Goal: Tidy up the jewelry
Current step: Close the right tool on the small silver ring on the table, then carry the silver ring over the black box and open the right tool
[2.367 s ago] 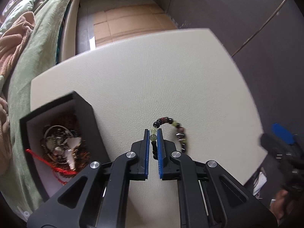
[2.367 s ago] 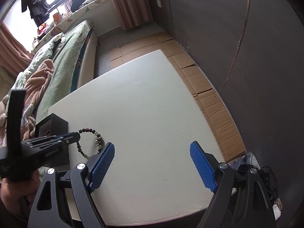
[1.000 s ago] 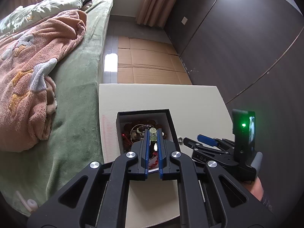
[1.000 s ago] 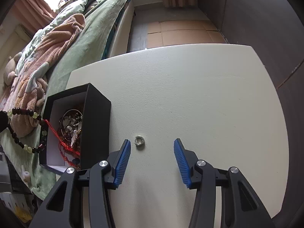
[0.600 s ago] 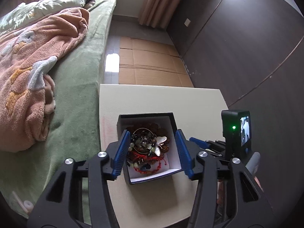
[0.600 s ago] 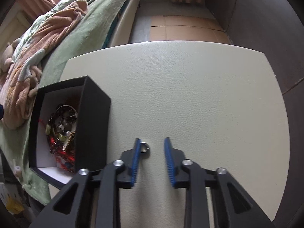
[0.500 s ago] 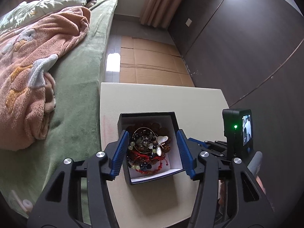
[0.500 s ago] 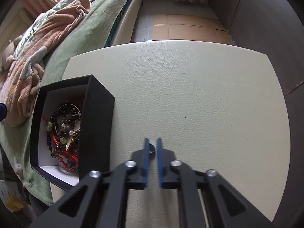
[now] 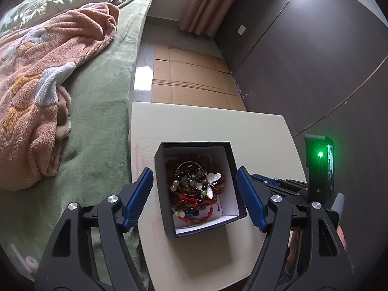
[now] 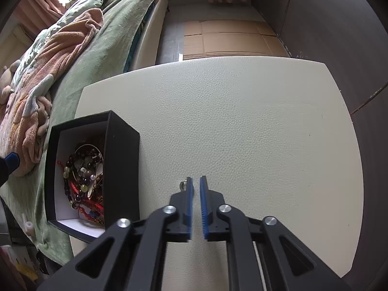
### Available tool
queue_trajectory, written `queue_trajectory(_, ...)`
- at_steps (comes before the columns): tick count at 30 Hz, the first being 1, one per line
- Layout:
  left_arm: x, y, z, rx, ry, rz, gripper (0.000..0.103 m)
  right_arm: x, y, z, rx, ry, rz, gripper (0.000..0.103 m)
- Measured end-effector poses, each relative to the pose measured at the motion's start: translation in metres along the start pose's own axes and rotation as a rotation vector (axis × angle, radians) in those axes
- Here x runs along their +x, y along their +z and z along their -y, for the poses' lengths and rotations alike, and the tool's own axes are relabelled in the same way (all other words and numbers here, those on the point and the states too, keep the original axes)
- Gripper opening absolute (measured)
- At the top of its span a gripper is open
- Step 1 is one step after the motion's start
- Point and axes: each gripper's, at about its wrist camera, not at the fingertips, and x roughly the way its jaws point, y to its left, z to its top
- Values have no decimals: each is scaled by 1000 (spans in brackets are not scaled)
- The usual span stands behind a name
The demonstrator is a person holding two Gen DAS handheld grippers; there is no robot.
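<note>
Two grippers over a cream table (image 9: 194, 126), one in each hand.

Left gripper (image 9: 194, 171): hanging above a black box (image 9: 206, 228), pointed steeply down. Blue fingers (image 9: 138, 198) spread wide and opening further, with nothing pinched between the pads. Seen from this wrist, the box framed in the gap between them, lower down and untouched.

Inside the box, on a white lining: a tangled heap of jewelry (image 9: 194, 189), with beaded bracelets, red cord, a metal bangle and a pale butterfly-shaped piece on top. Box standing near the table's left edge, just beside a bed with a green cover (image 9: 101, 97) and a pink blanket (image 9: 36, 84).

Right gripper (image 10: 196, 178): tips down at the table top, to the right of the box and apart from it. Jaws only a narrow slit apart, opening, with nothing between them. One small silver ring (image 10: 182, 184) lying on the table just outside the left finger, against its outer face near the tip; touching or merely beside, cannot tell. Not gripped.

Beyond the table, flattened cardboard (image 9: 189, 72) on the floor and a dark wall to the right. Small green lamp (image 9: 320, 154) lit on the right gripper's camera block.
</note>
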Motion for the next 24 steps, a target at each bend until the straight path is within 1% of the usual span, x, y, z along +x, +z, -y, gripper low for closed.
queue_trajectory(1,0,0,-2,-2,-1,-1,72,0,1,-1,-1,-7,1,23)
queue_trajectory(2,0,0,-3,-3,0,-2,73,0,2,-1,-3,-13,5,41)
queue_trajectory(3,0,0,-6,-3,1,-4,73,-2,2,-2,-6,-14,13,50)
queue_trajectory(7,0,-1,-15,-21,0,-6,73,0,4,-5,-7,-11,6,45)
queue_trajectory(9,0,-2,-19,-28,0,-5,73,5,4,-4,1,-16,-8,37)
queue_trajectory(11,-1,-3,-22,-33,2,-6,73,10,5,-3,8,-12,-22,35)
queue_trajectory(13,-1,-4,-26,-39,4,-5,73,14,4,-5,6,-10,-32,35)
queue_trajectory(16,-2,-5,-30,-47,7,-4,73,15,4,-9,-10,-34,-29,34)
queue_trajectory(18,-2,-5,-31,-50,7,-2,73,17,4,-13,-25,-55,-30,31)
queue_trajectory(19,-1,-5,-30,-51,7,-1,73,17,4,-15,-41,-80,-31,27)
queue_trajectory(20,-1,-4,-30,-51,7,-2,73,17,3,-16,-46,-85,-31,24)
queue_trajectory(21,1,-4,-29,-50,5,-5,73,16,3,-14,-49,-83,-30,15)
queue_trajectory(22,3,-5,-27,-47,2,-8,73,16,3,-12,-47,-72,-31,12)
queue_trajectory(24,7,-5,-24,-42,-5,-15,73,15,3,-8,-40,-56,-37,12)
